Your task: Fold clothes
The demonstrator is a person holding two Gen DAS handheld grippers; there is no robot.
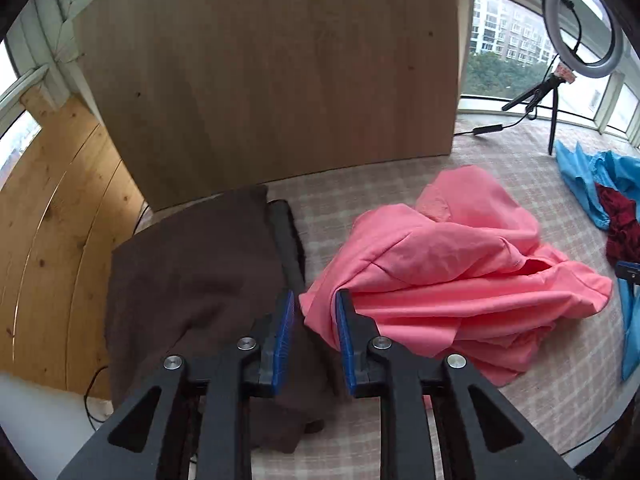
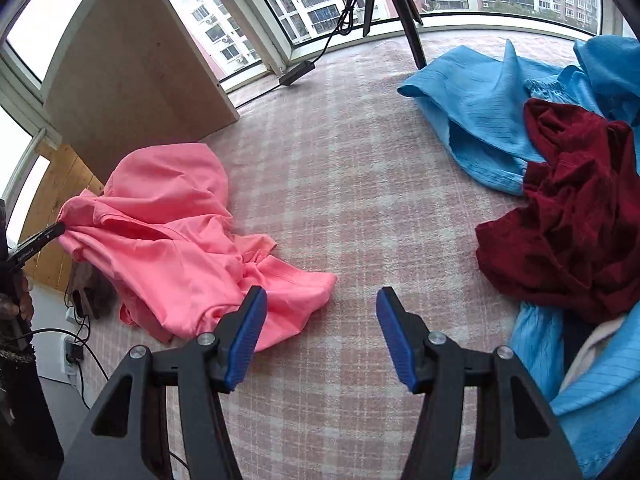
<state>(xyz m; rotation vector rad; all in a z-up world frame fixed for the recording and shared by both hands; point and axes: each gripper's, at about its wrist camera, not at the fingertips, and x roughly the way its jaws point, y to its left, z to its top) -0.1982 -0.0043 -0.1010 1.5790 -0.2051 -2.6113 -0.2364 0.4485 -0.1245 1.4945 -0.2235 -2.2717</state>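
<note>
A crumpled pink garment (image 1: pixel 460 272) (image 2: pixel 168 232) lies on the checked cover (image 2: pixel 340 160). My left gripper (image 1: pixel 315 296) points down at the garment's left corner, its jaws a narrow gap apart. The pink edge shows between the tips and reaches the right pad (image 1: pixel 344 336). A dark sliver separates it from the left pad, so nothing is pinched. In the right wrist view the left gripper (image 2: pixel 40 238) meets the garment's far-left edge. My right gripper (image 2: pixel 322 292) hangs open over bare cover beside the garment's near-right corner, with nothing between its fingers.
A folded brown cloth (image 1: pixel 192 280) lies under and left of the left gripper. A blue garment (image 2: pixel 480 120) and a dark red one (image 2: pixel 572 220) are heaped at the right. A wooden board (image 1: pixel 260 80) stands behind, and a ring light (image 1: pixel 580 24) on a tripod stands by the window.
</note>
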